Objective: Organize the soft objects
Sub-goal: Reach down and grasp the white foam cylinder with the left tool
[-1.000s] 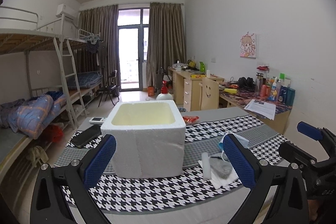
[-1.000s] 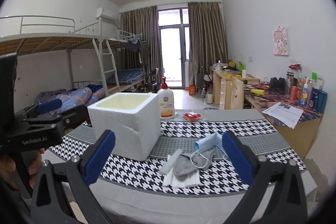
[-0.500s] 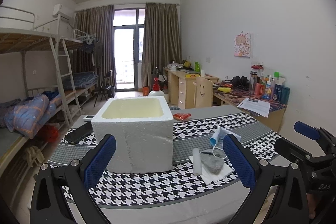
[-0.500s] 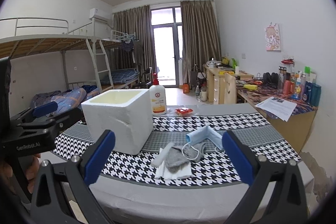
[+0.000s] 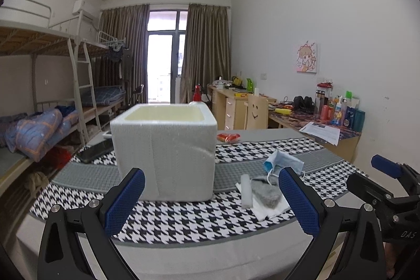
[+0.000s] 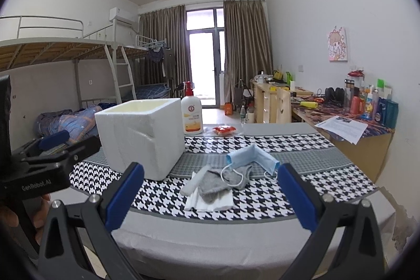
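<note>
A white foam box (image 5: 164,148) (image 6: 141,137), open at the top, stands on the houndstooth table runner (image 5: 183,217). To its right lies a pile of soft things: a blue face mask (image 6: 252,155) (image 5: 283,162), a grey cloth (image 6: 218,181) (image 5: 265,192), a white foam strip (image 6: 193,181) (image 5: 246,190) and a white folded cloth (image 6: 210,202). My left gripper (image 5: 211,201) is open and empty before the table's front edge. My right gripper (image 6: 210,198) is open and empty, in front of the pile.
A lotion pump bottle (image 6: 192,113) and a red packet (image 6: 224,130) stand behind the box. A black phone (image 5: 94,150) lies at the table's left. Bunk beds (image 5: 47,96) stand at the left, cluttered desks (image 6: 349,120) along the right wall.
Both grippers have drawn back and sunk lower, so the box and the pile look farther off and the box's opening shows less. Both stay open.
</note>
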### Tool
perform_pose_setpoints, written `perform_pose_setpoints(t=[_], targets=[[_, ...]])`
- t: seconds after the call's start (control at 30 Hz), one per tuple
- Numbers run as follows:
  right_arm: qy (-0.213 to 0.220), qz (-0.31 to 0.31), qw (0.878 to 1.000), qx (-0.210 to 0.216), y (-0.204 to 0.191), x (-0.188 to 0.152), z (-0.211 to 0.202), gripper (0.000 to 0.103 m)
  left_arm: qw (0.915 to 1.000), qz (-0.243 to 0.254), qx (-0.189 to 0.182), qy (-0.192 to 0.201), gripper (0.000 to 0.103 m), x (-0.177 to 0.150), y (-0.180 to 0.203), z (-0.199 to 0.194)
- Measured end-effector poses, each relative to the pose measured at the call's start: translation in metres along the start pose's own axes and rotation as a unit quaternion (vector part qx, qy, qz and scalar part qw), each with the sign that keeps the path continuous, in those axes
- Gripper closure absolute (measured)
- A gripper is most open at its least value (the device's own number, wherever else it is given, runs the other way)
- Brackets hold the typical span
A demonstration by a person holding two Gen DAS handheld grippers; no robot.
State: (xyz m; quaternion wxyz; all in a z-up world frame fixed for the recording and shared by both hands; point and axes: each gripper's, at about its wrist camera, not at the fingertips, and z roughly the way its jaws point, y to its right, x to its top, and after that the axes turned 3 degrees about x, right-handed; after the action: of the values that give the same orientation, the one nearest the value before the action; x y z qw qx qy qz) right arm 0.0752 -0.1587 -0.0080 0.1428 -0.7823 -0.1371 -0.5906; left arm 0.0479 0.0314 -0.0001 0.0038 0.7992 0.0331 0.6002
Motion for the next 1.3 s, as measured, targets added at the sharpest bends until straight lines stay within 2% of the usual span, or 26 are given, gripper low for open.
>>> perform_pose_setpoints(t=[0.1, 0.33, 0.57, 0.77, 1.03, 1.3], targets=[[-0.004, 0.004, 1.000, 0.009, -0.001, -0.008, 0.001, 0.000, 1.0000, -0.004, 0.002, -0.002, 0.001, -0.009, -0.001, 0.000], [-0.014, -0.003, 1.000, -0.002, 0.001, -0.023, 0.005, 0.000, 0.9998, -0.005, 0.021, -0.002, 0.001, -0.026, 0.000, 0.002], [-0.022, -0.012, 1.000, -0.003, 0.001, -0.031, 0.003, 0.000, 0.9999, -0.006, 0.010, -0.012, 0.001, -0.040, 0.007, 0.000], [-0.032, -0.013, 0.999, -0.012, 0.006, -0.037, 0.004, 0.000, 0.9992, 0.012, -0.018, -0.035, 0.001, -0.046, 0.022, 0.011], [-0.042, -0.017, 0.998, -0.032, 0.014, -0.037, 0.010, 0.000, 0.9978, 0.025, -0.037, -0.048, 0.001, -0.045, 0.036, 0.030], [-0.056, -0.002, 0.998, -0.034, 0.029, -0.037, 0.027, 0.000, 0.9943, 0.038, -0.050, -0.086, 0.001, -0.047, 0.046, 0.062]])
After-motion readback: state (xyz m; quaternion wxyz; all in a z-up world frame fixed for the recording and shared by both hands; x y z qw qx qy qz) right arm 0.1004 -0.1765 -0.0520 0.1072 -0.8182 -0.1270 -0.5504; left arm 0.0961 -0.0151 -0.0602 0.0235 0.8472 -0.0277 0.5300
